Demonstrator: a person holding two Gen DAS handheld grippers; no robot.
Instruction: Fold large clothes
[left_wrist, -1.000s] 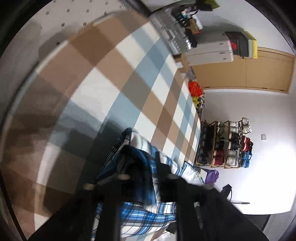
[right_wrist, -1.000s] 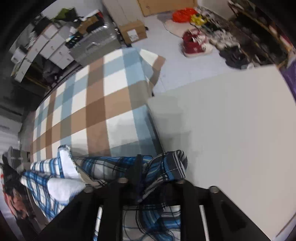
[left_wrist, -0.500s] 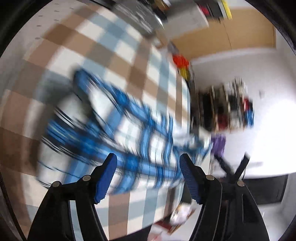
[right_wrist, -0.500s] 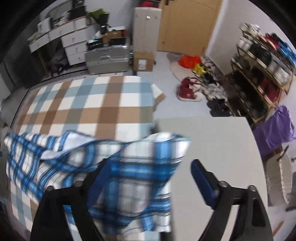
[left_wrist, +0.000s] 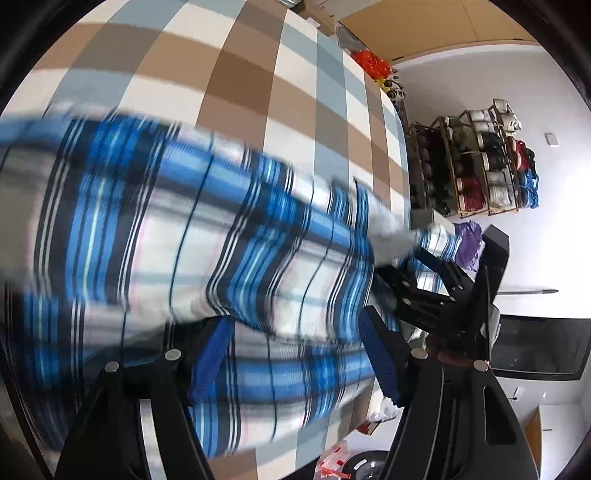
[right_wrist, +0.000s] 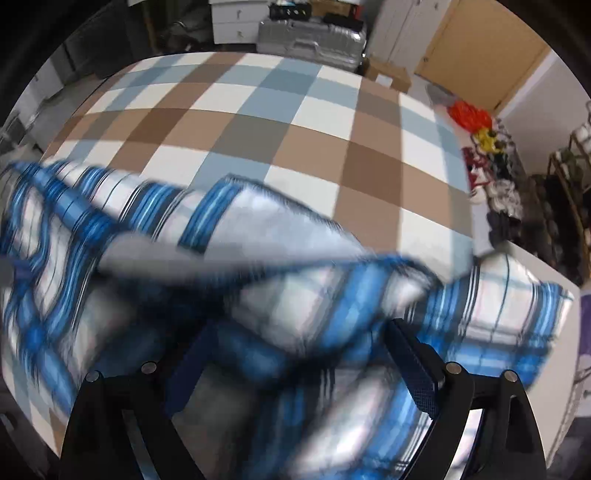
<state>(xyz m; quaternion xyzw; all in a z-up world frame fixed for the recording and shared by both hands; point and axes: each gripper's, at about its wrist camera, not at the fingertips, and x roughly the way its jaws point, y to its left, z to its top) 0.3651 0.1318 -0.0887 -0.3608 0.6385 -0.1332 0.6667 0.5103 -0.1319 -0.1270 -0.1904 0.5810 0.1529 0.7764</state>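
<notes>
The left gripper (left_wrist: 295, 354) stood with its blue-padded jaws spread wide and nothing between them; the right gripper (right_wrist: 299, 363) was spread just as wide, also gripping nothing. Just ahead of both pairs of fingers lay the shirt (left_wrist: 177, 236), a large blue, white and black plaid garment, spread over the near part of the bed (left_wrist: 258, 74) with its brown, pale blue and white checks. From the left wrist camera the right gripper (left_wrist: 436, 280) showed black at the shirt's far corner, near the bed's edge. The cloth was smeared by motion blur, rumpled rather than flat, with a pale inner side (right_wrist: 280, 225) turned up along a fold. One corner (right_wrist: 517, 291) reached off the bed onto the white surface (right_wrist: 546, 273) beside it. Half a second earlier the shirt had hung farther out from both grippers; now it filled the space right at their tips, and both jaws were as wide as then.
</notes>
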